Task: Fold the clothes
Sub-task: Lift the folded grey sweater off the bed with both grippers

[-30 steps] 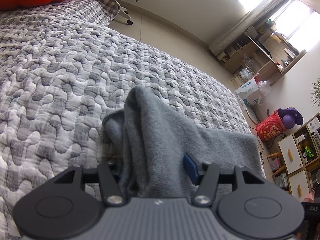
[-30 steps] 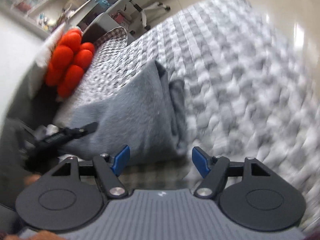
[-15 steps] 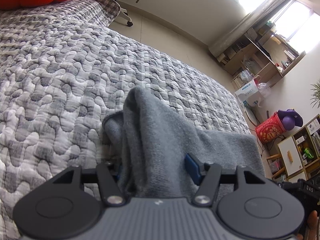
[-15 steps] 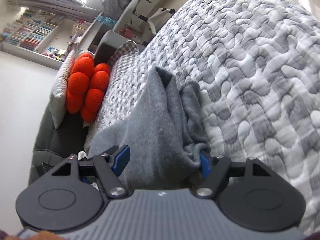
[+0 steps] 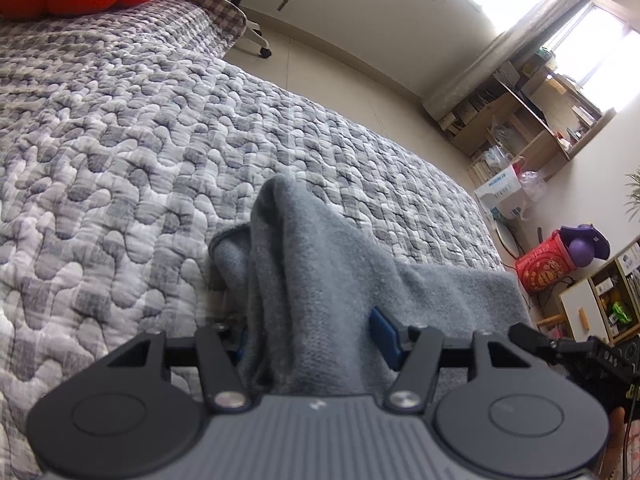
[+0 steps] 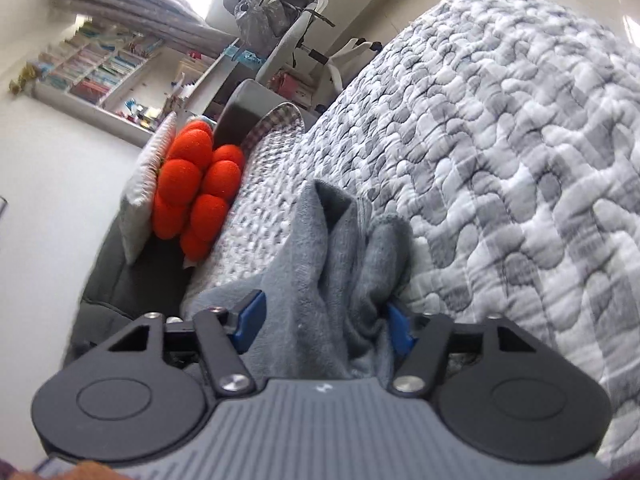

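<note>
Two claws work one grey garment (image 5: 320, 280) on the bed (image 5: 120, 160): our left claw (image 5: 308, 340) is clenched on a bunched edge, which rises from between its pads, we judge to hold that end steady. Our right claw (image 6: 324, 320) is closing on the other bunch, cloth between its pads and apparently pinched, ready to lift. No writing reads clearly.

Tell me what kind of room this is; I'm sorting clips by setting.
Most likely a bedroom that doubles as a study: a bed under a grey quilt, an orange cushion by its head, and cluttered shelves by the window.
</note>
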A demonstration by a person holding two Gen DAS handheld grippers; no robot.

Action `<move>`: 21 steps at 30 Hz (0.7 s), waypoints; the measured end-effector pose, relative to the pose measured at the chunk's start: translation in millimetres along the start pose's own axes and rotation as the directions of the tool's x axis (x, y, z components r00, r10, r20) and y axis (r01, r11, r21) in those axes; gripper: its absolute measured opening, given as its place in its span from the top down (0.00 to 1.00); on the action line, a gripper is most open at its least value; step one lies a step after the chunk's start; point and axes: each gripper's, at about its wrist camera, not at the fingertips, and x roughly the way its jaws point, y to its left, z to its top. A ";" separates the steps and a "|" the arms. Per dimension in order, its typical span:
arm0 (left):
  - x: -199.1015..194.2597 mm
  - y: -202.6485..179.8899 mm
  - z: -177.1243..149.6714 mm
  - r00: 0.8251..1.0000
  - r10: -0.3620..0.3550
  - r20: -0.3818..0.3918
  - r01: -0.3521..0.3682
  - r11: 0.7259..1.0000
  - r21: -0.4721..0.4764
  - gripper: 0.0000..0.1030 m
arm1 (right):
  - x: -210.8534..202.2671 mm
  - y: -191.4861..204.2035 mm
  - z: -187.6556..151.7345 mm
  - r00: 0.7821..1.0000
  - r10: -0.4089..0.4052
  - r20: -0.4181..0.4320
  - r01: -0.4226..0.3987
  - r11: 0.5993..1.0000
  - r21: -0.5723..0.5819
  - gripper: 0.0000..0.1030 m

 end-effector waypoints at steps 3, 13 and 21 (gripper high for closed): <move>0.6 -2.3 0.5 1.000 0.005 0.004 -0.005 1.000 0.007 0.43 | 4.6 2.0 -2.6 1.000 -0.028 -0.007 0.027 0.999 -0.019 0.51; 1.3 -5.4 2.8 1.000 0.003 0.004 -0.003 1.000 0.011 0.42 | 6.2 0.8 -2.1 1.000 -0.028 -0.008 0.028 1.000 -0.007 0.50; -3.8 -10.9 4.6 0.999 0.019 0.026 -0.020 1.000 0.017 0.60 | 6.6 27.0 -13.6 0.996 -0.067 0.062 0.076 0.985 -0.158 0.69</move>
